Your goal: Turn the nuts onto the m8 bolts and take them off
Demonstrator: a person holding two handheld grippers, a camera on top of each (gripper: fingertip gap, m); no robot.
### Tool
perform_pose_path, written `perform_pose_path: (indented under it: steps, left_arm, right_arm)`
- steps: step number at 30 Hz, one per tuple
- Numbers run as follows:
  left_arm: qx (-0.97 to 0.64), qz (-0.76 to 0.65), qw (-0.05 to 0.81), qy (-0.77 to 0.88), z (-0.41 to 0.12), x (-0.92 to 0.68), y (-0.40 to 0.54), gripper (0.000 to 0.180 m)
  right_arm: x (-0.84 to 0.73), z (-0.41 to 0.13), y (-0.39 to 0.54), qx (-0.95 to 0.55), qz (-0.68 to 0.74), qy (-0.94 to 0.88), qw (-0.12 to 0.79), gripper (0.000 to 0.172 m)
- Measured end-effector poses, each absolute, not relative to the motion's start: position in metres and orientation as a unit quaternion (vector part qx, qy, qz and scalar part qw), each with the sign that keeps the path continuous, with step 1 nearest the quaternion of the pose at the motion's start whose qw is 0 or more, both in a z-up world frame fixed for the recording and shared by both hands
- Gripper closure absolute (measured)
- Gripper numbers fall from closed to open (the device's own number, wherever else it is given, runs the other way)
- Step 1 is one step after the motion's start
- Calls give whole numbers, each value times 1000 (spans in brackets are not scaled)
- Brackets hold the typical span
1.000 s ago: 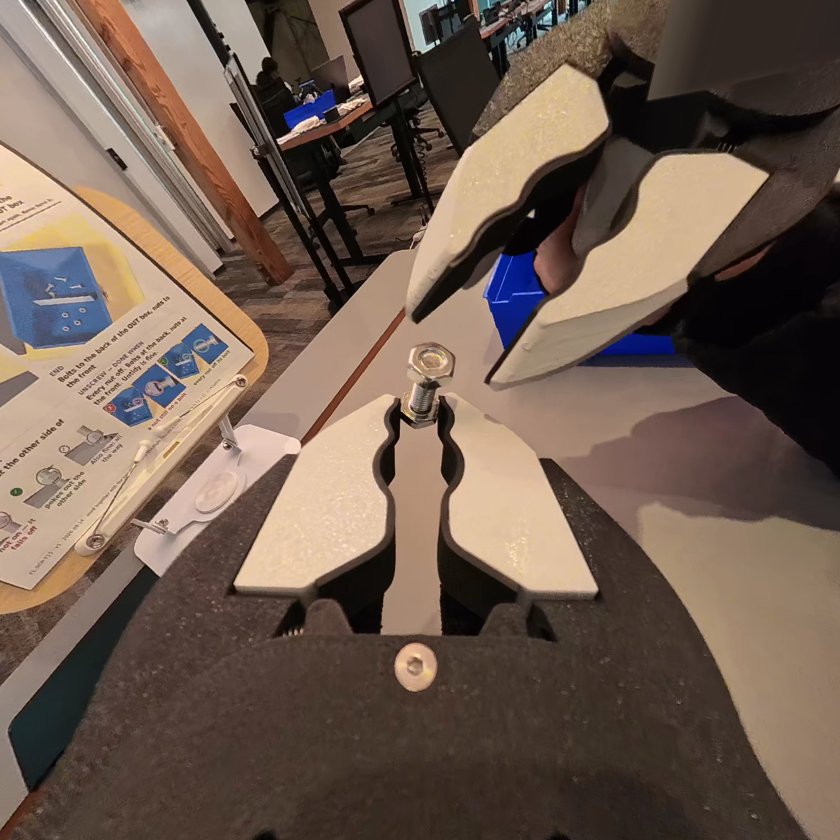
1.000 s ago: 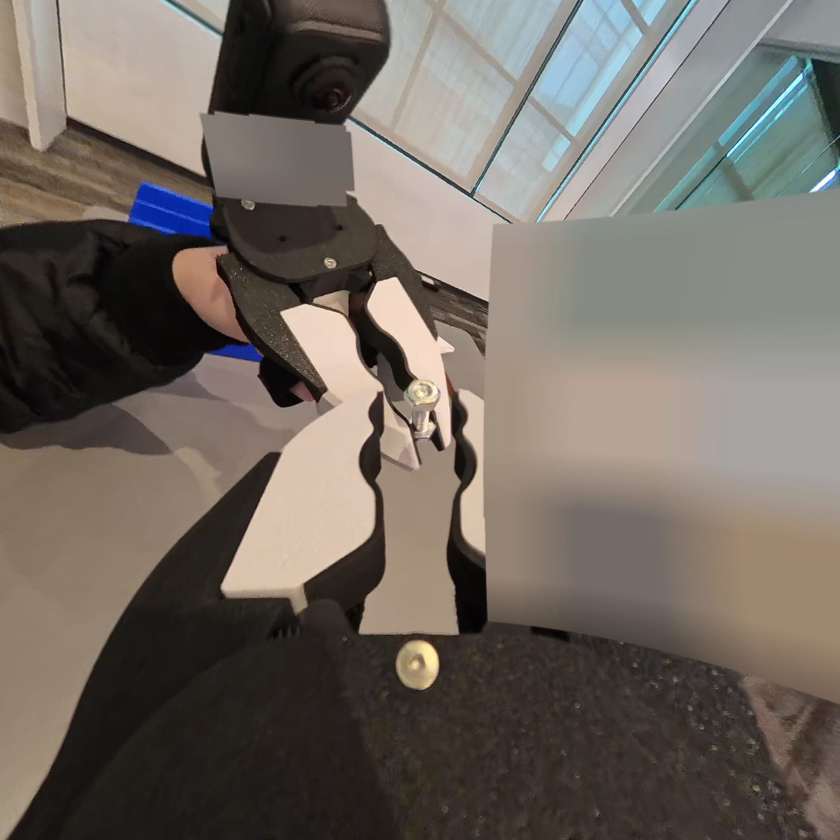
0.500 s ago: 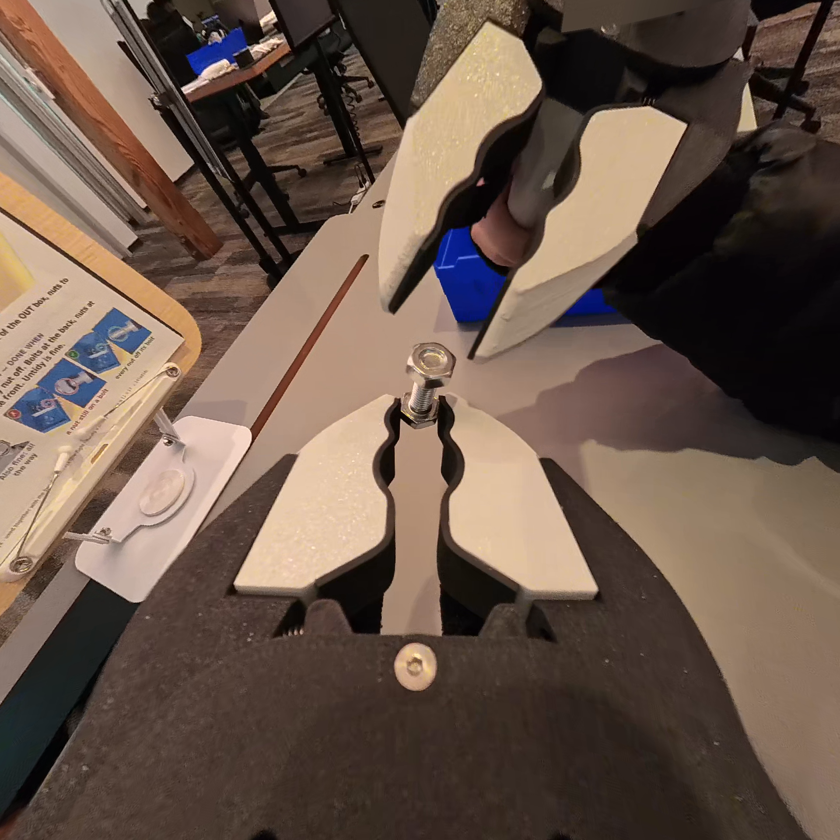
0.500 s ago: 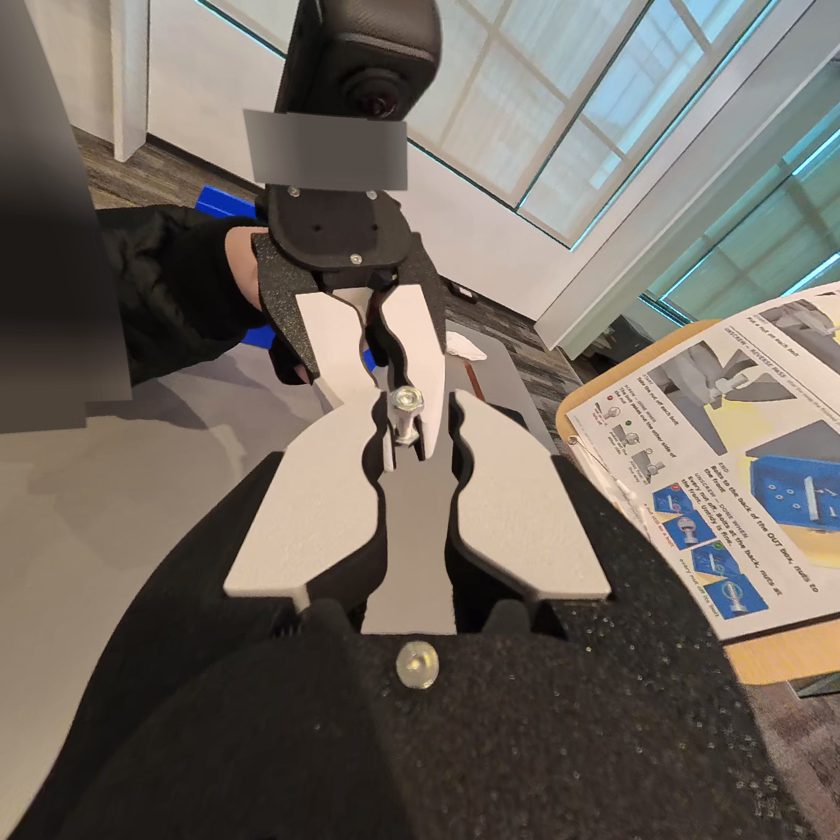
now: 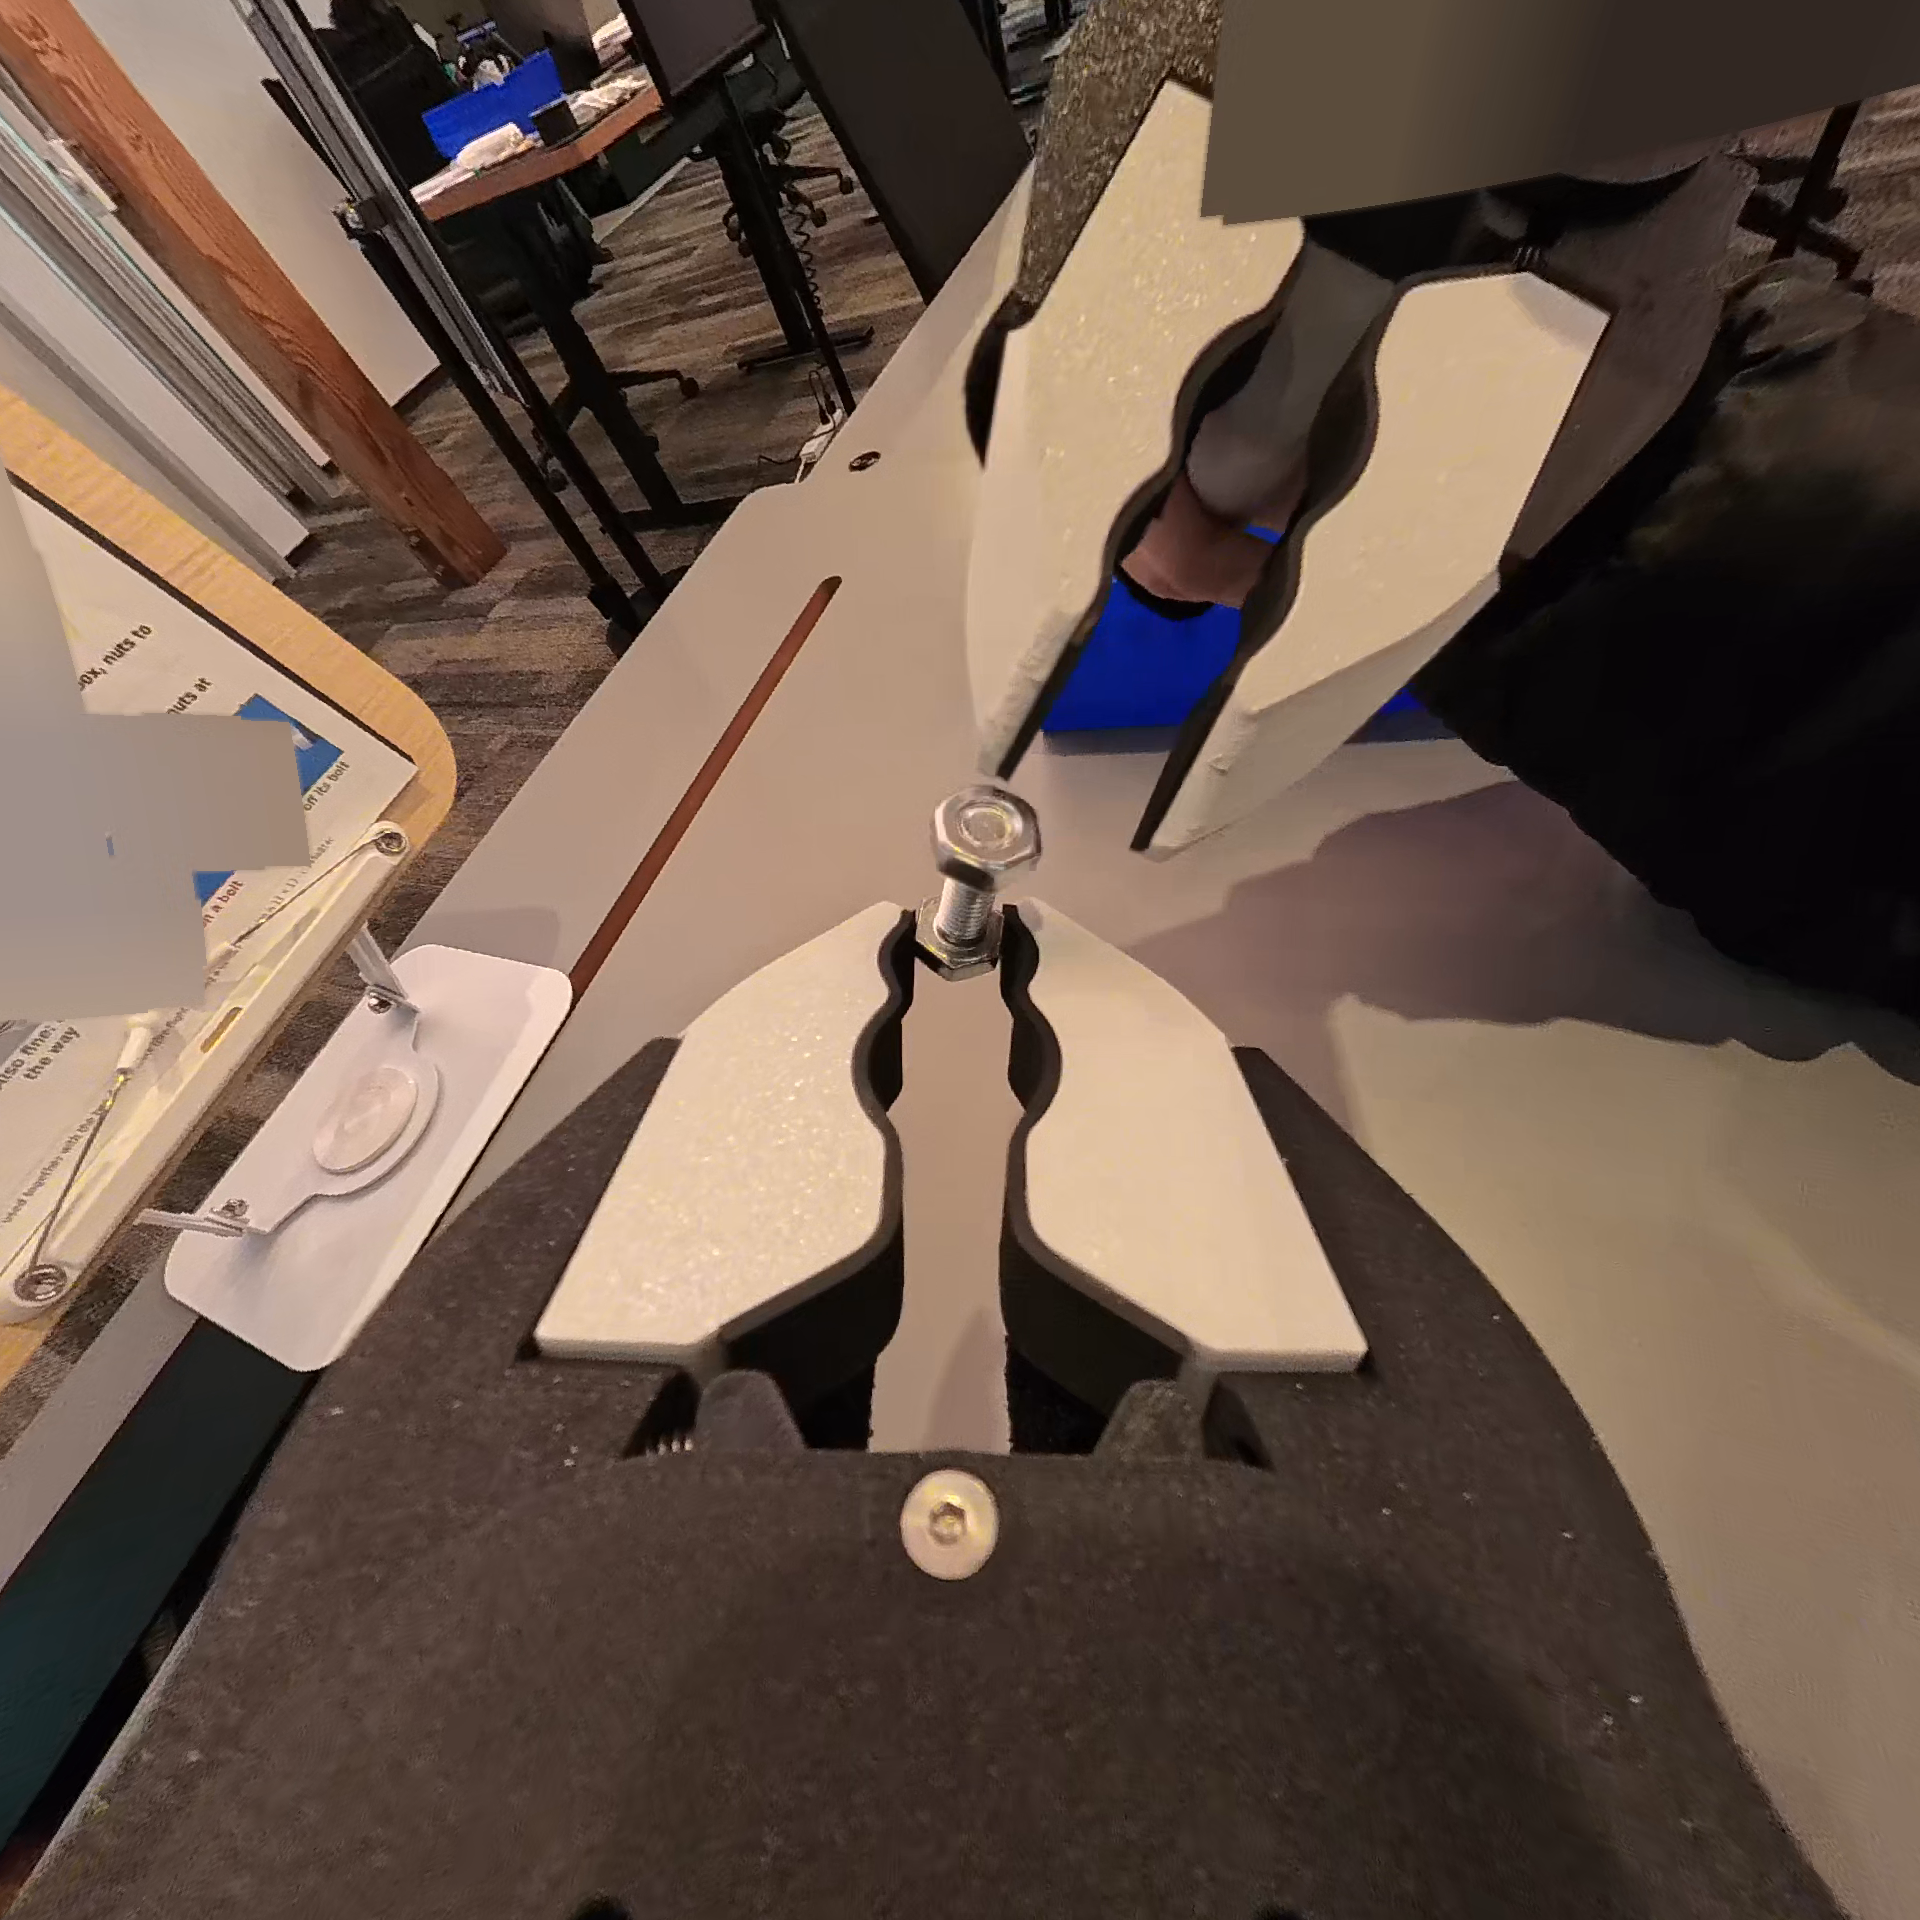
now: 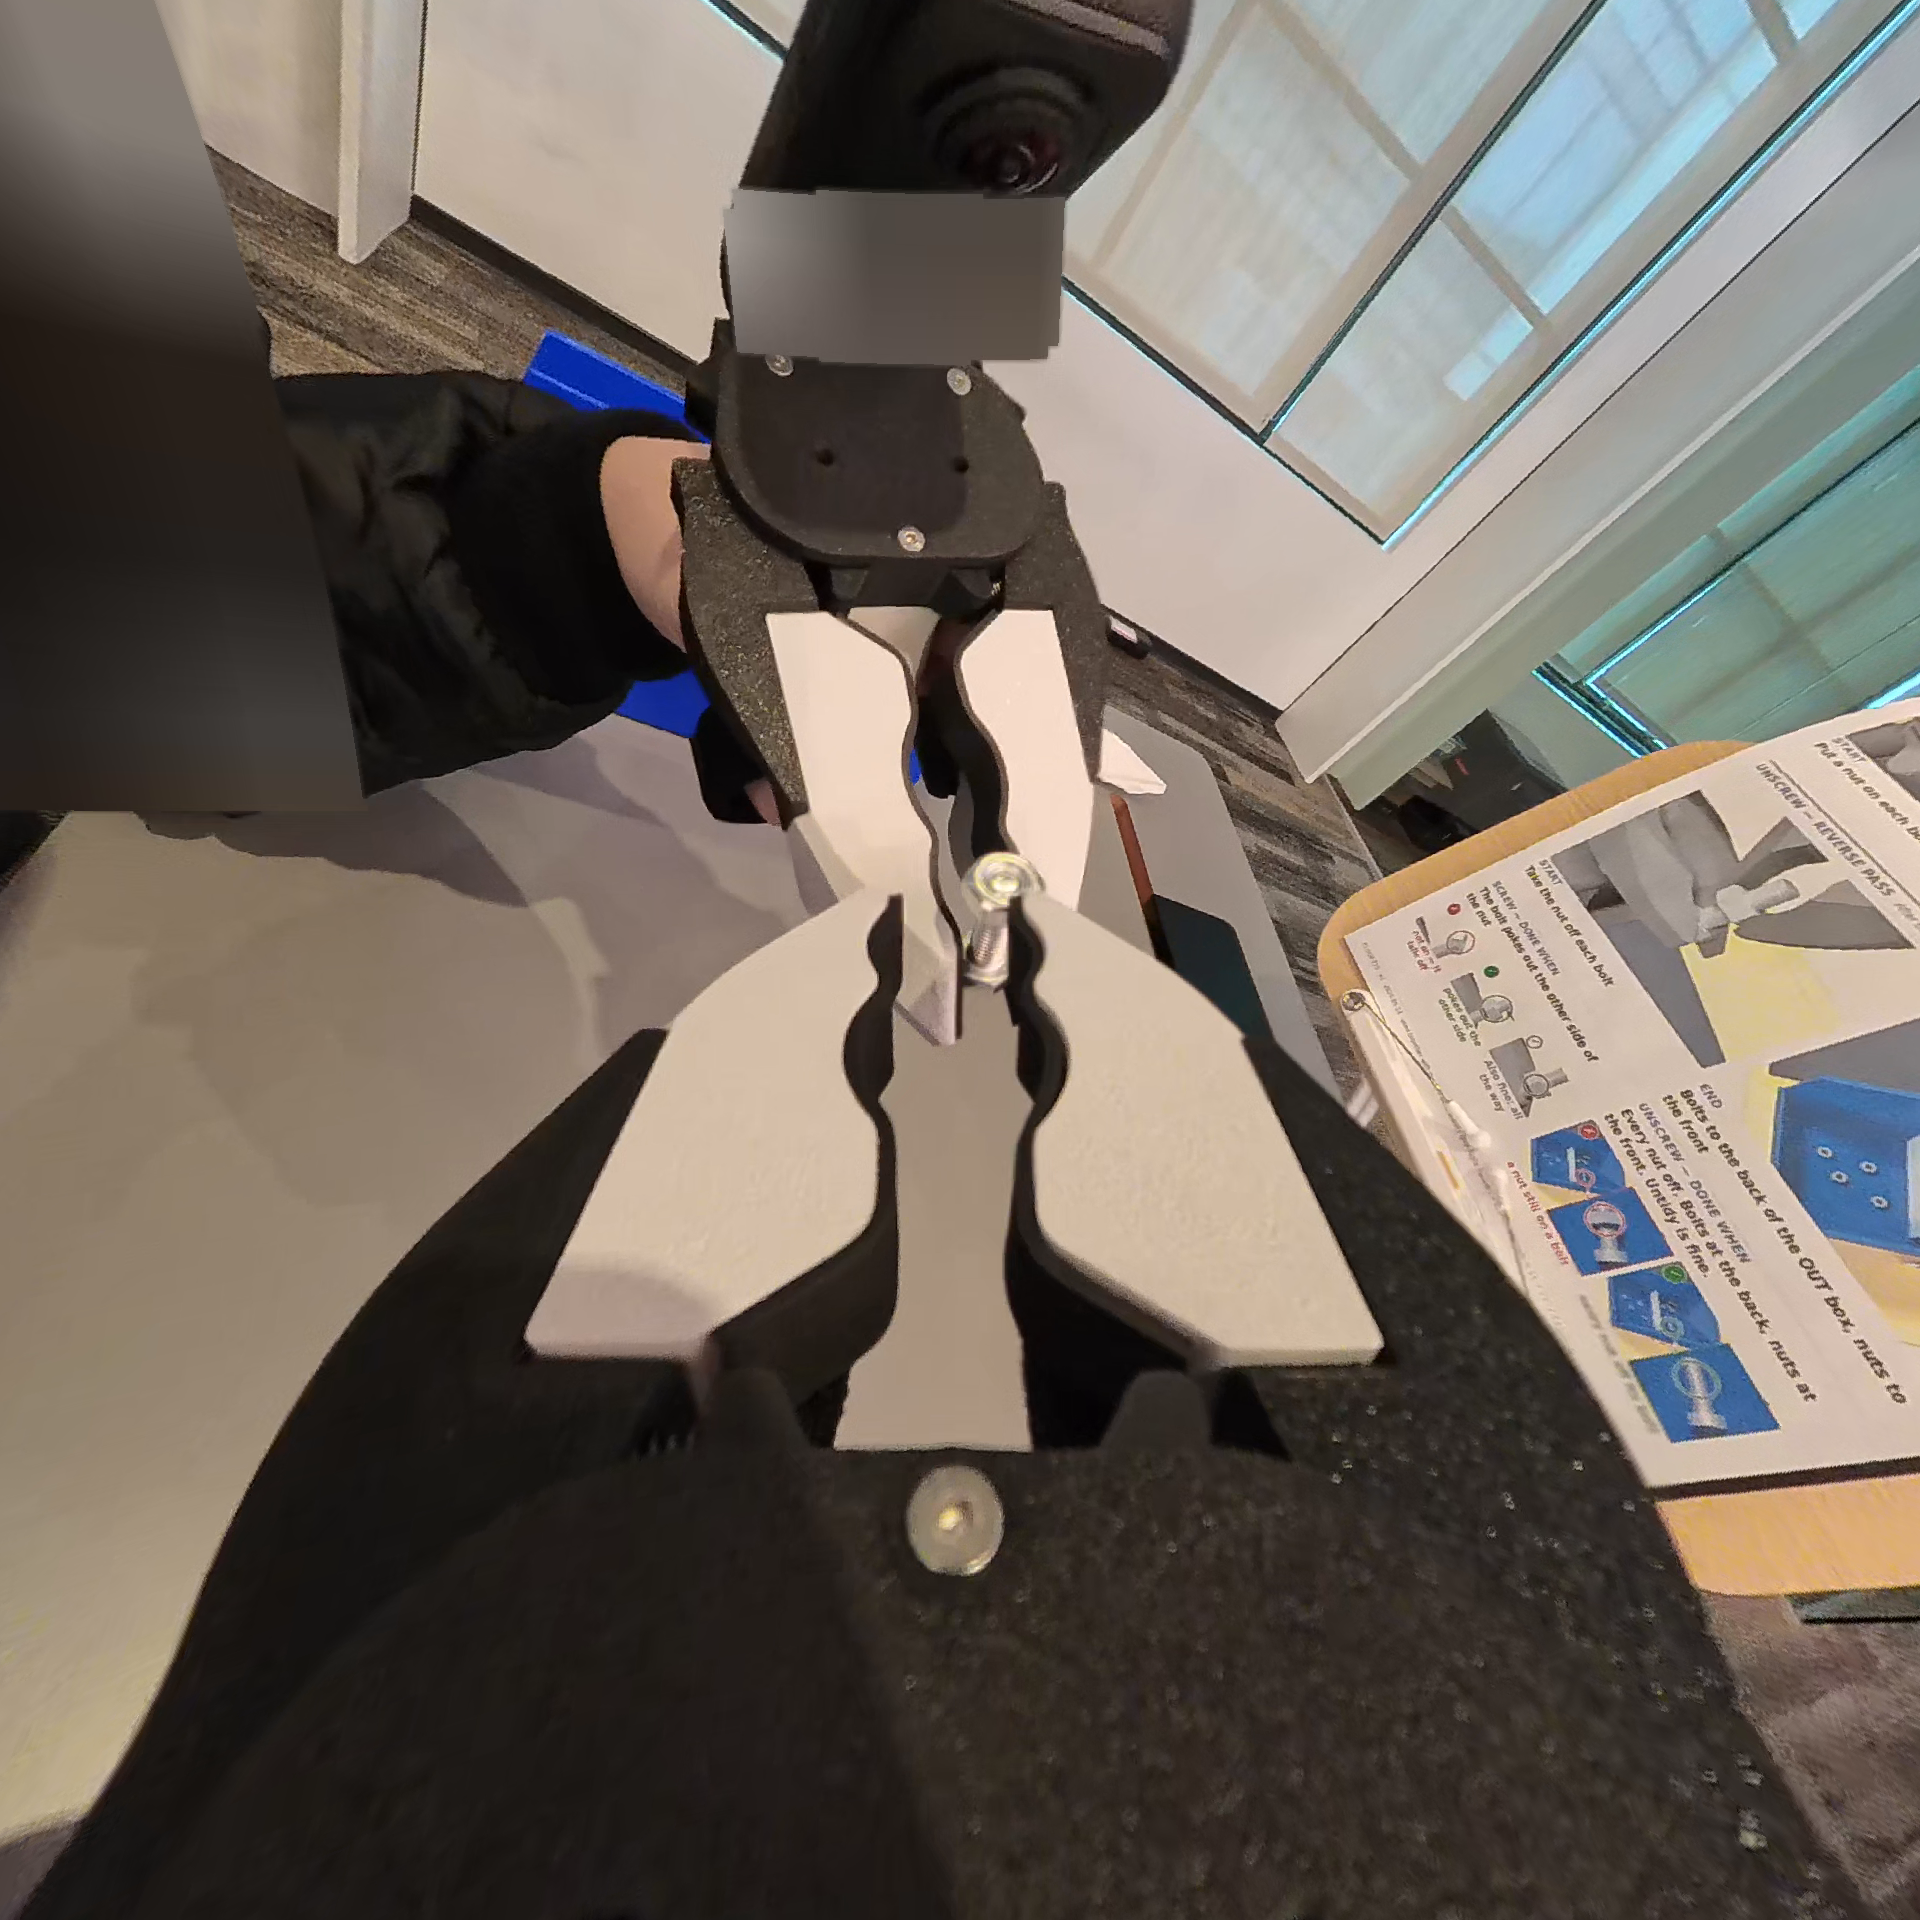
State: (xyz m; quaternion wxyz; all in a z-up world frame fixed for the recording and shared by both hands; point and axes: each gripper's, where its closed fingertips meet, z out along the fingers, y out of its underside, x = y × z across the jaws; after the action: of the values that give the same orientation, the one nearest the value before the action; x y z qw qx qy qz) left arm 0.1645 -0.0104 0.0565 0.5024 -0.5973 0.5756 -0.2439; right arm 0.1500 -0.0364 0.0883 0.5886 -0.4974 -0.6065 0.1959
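In the left wrist view my left gripper (image 5: 956, 925) is shut on a silver hex nut (image 5: 954, 951) at its fingertips. A silver bolt (image 5: 982, 847) is threaded into the nut and stands up from it, head on top. My right gripper (image 5: 1075, 805) comes in from the upper right with its jaws apart. One of its fingertips (image 5: 1013, 743) hangs just above the bolt head, and nothing is in its grasp. In the right wrist view the right gripper (image 6: 961, 914) is open, and the bolt (image 6: 995, 904) lies close to its right finger. The left gripper (image 6: 971, 966) reaches down from above.
A grey table (image 5: 1558, 1299) lies below both grippers, with a brown slot (image 5: 717, 769) along its left side. A blue bin (image 5: 1122, 675) sits behind the right gripper. An instruction board (image 6: 1662, 1091) on a white stand base (image 5: 364, 1122) is beside the table. Desks and chairs stand farther back.
My right gripper has narrowed its jaws and moved in closer to the bolt head. My left gripper has kept its hold on the nut with the bolt upright.
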Motion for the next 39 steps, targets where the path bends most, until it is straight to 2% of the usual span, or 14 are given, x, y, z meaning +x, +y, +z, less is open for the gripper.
perform_pose_path:
  steps: [6, 10, 16, 20, 26, 28, 30, 32, 35, 38, 39]
  left_arm:
    - [-597, -238, 503, 578, 55, 166, -10, 165]
    - [-600, -250, 504, 569, 57, 165, -8, 165]
    - [-594, -245, 505, 575, 57, 167, -12, 165]
    - [-597, -253, 509, 566, 60, 164, -9, 165]
    - [-592, -247, 510, 573, 60, 167, -12, 165]
    - [-595, -245, 512, 568, 61, 165, -9, 165]
    - [-597, -251, 514, 563, 63, 163, -8, 165]
    - [-595, -253, 515, 564, 63, 163, -9, 165]
    - [-590, -249, 515, 570, 63, 166, -13, 165]
    - [-593, -247, 515, 567, 63, 165, -10, 165]
    - [-594, -249, 518, 563, 64, 164, -9, 165]
  right_arm:
    - [147, 86, -33, -502, 190, -605, 589, 145]
    - [150, 89, -37, -504, 213, -600, 583, 157]
    - [148, 87, -32, -508, 201, -596, 588, 146]
    - [150, 87, -40, -501, 222, -607, 576, 159]
    - [147, 91, -34, -503, 214, -592, 592, 142]
    - [147, 87, -40, -501, 222, -605, 577, 147]
    - [148, 88, -44, -500, 237, -607, 570, 159]
    - [148, 94, -41, -498, 238, -594, 585, 157]
    - [146, 97, -35, -497, 231, -581, 602, 141]
    - [145, 90, -39, -502, 235, -597, 580, 140]
    - [146, 89, -43, -498, 242, -603, 574, 147]
